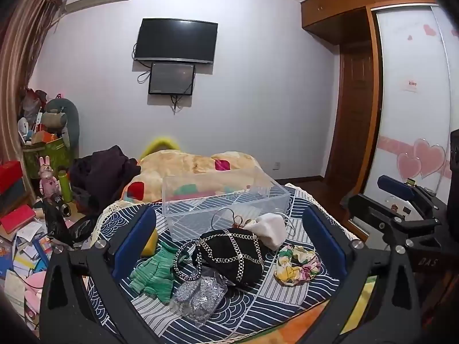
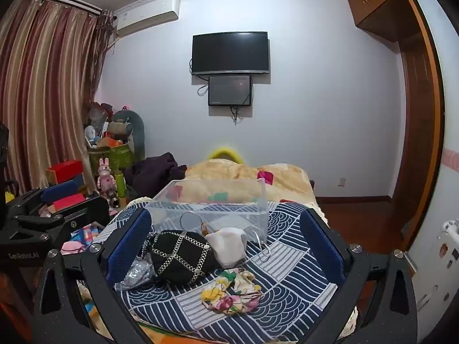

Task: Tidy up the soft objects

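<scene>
On the blue-and-white patterned cloth (image 1: pixel 258 312) lie a black chain-trimmed pouch (image 1: pixel 232 253), a green knitted glove (image 1: pixel 153 272), a silver glitter item in a clear bag (image 1: pixel 199 295), a white soft pad (image 1: pixel 271 229) and a floral scrunchie (image 1: pixel 297 263). A clear plastic box (image 1: pixel 223 200) stands behind them. My left gripper (image 1: pixel 229 243) is open and empty above the pile. My right gripper (image 2: pixel 226 246) is open and empty; the pouch (image 2: pixel 180 255), pad (image 2: pixel 229 245), scrunchie (image 2: pixel 232 291) and box (image 2: pixel 212 203) lie between its fingers.
A beige blanket (image 1: pixel 195 166) and dark clothes (image 1: pixel 100 172) lie behind the box. Books, boxes and toys (image 1: pixel 34 200) crowd the left side. A wardrobe (image 1: pixel 413 114) stands at the right. The right gripper shows in the left wrist view (image 1: pixel 401 215).
</scene>
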Demonstrator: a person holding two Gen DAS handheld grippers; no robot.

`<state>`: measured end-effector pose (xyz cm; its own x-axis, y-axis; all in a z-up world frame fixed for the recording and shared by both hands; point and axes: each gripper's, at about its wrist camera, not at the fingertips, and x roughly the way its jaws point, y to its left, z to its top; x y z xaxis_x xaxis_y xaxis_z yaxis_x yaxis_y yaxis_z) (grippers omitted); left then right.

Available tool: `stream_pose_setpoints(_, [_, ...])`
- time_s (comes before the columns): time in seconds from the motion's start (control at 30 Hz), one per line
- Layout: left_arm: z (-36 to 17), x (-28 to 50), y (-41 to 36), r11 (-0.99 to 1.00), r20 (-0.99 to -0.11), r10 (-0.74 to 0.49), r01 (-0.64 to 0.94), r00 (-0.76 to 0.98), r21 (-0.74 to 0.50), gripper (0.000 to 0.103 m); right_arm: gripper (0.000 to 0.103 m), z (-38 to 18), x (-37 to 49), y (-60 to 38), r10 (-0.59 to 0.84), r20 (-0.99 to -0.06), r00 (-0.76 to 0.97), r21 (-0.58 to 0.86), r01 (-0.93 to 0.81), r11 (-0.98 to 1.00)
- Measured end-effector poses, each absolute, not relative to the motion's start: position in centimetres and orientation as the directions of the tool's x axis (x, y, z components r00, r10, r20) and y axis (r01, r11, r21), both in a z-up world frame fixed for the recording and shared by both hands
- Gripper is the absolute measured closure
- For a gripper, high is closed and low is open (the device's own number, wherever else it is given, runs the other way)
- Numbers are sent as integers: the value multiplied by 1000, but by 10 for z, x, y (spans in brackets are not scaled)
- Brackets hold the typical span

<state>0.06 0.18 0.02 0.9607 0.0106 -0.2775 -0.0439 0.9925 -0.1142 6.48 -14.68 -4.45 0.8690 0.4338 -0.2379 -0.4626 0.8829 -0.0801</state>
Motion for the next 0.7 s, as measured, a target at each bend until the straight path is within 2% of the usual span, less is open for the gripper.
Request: stream_pose_setpoints(0.7, [3, -2, -7, 997, -267, 8, -30, 964, -78, 0, 0, -40, 62, -146, 443, -232, 866, -81, -470, 879])
